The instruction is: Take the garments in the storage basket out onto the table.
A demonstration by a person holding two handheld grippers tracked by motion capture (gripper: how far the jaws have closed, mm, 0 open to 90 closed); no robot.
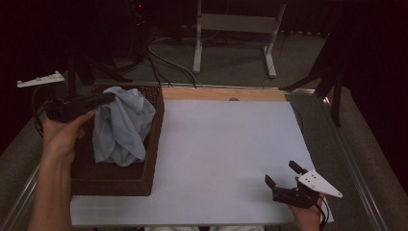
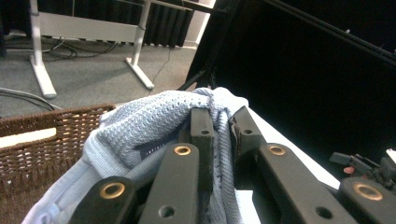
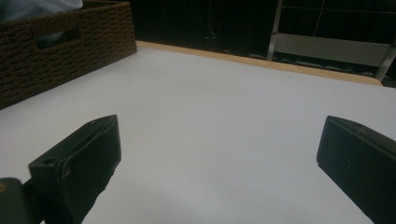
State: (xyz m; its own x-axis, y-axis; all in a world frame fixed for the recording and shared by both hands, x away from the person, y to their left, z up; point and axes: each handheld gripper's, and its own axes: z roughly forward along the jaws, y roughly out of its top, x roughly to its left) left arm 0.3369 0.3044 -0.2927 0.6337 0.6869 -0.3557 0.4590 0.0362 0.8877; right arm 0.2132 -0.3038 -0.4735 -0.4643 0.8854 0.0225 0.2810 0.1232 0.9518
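Observation:
A light blue knitted cloth (image 1: 120, 125) hangs from my left gripper (image 1: 109, 97) above the brown wicker basket (image 1: 155, 144) at the table's left side. In the left gripper view the jaws are shut on a bunched fold of the cloth (image 2: 154, 121), and the left gripper (image 2: 219, 123) is held level. The cloth's lower part drapes down into the basket. At the front right of the white table sheet (image 1: 221, 144), my right gripper (image 1: 283, 174) rests with its jaws wide apart and nothing between them. The right gripper (image 3: 219, 154) faces bare white sheet.
The basket (image 3: 60, 46) stands left of the right gripper. A wooden strip (image 1: 226, 94) runs along the table's far edge. Beyond it are grey floor, cables and white desk legs (image 1: 233, 43). A dark stand (image 1: 332, 82) is at the far right.

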